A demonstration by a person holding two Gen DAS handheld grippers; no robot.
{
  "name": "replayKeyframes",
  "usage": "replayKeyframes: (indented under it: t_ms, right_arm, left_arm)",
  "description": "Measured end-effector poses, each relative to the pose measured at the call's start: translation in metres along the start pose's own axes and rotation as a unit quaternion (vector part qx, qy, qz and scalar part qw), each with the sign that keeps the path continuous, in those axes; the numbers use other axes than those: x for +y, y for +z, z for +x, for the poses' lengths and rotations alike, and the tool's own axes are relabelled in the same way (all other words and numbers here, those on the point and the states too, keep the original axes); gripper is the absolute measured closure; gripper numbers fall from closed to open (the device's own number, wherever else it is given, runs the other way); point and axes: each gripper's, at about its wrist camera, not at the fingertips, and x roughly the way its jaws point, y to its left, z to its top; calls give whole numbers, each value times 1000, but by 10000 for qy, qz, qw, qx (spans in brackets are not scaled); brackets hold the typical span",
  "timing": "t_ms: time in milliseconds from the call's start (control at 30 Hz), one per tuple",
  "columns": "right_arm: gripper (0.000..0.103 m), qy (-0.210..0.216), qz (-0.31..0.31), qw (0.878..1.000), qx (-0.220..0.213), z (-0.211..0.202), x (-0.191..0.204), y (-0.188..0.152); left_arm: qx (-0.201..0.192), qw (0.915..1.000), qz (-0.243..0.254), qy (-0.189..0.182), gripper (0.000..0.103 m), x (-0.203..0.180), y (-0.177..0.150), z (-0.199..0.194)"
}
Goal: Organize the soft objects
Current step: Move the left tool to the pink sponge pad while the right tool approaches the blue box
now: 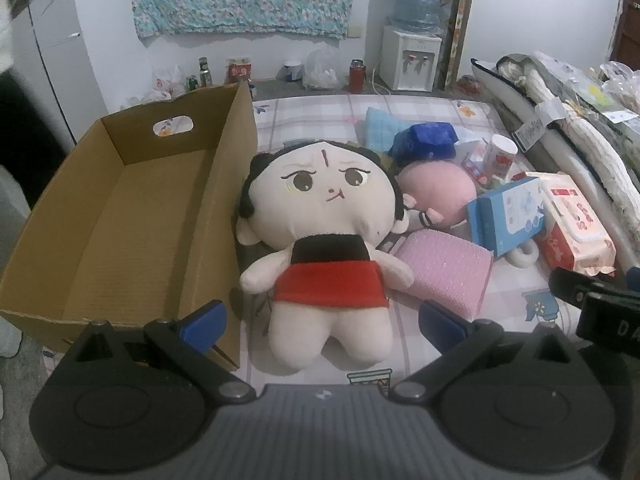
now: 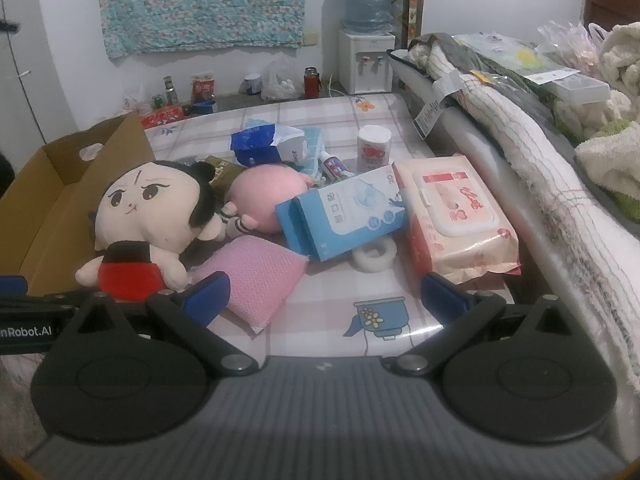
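A plush doll (image 1: pixel 324 240) with black hair and a red skirt lies on the bed beside an empty cardboard box (image 1: pixel 132 208). My left gripper (image 1: pixel 322 326) is open, its blue fingers on either side of the doll's legs, not touching. A pink plush (image 1: pixel 436 190) and a pink sponge (image 1: pixel 444 270) lie to the doll's right. In the right wrist view my right gripper (image 2: pixel 326 296) is open and empty above the sheet, its left finger near the pink sponge (image 2: pixel 256 276). The doll (image 2: pixel 148 216), pink plush (image 2: pixel 266 196) and box (image 2: pixel 60 184) lie ahead on the left.
A blue mask box (image 2: pixel 348 216), a wet wipes pack (image 2: pixel 456 216), a white tape roll (image 2: pixel 376 258), a tissue roll (image 2: pixel 374 148), toothpaste and blue packets crowd the bed's middle. Folded bedding and bags (image 2: pixel 540 120) are piled along the right. A water dispenser (image 2: pixel 366 60) stands at the far wall.
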Motion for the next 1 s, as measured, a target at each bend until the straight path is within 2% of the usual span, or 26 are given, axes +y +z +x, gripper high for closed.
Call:
replayKeyframes:
  t_ms: [200,300,433,533,633,767,800,867,933,1000]
  right_arm:
    - [1,-33,97,9999,0,5,-8,-6]
    - [1,15,257,9997,-20,7,-17,-9]
    - [1,400,580,9975,-58,11,-34,-13]
    - [1,879,813,9928,40,22,-43,-14]
    - [4,1108,848,9901,154,39,-42,-13]
    - [11,1379,636,9883,150,60,-31,-7]
    - [12,1445,571,9877,151,64,-28,-4]
    - [28,1546,381,9871,189,76,-22,3]
    - [38,1642,212,9858,286,89,-19,10]
    - [47,1741,47,9840,372,100,-15,15]
  left_arm:
    - [10,9999,131,-57,0,-6,-3,4]
    - [-59,9990,386,-225,0,-14,-8,5]
    - [-14,9953,813,-535,0,-28,-18,13]
    - [65,9924,1002,-715,1,-35,-24,22]
    - [95,9903,1104,-832,4,-39,-27,30]
    - [-11,9888,1132,-969,4,-39,-25,37]
    - [-5,9885,1153,-980,7,-39,-24,40]
    - [13,9872,1233,-1008,15,-43,-26,45]
    - [81,9852,1348,-1053,19,-48,-28,53]
    - [182,9835,1414,-1115,32,-50,-32,60]
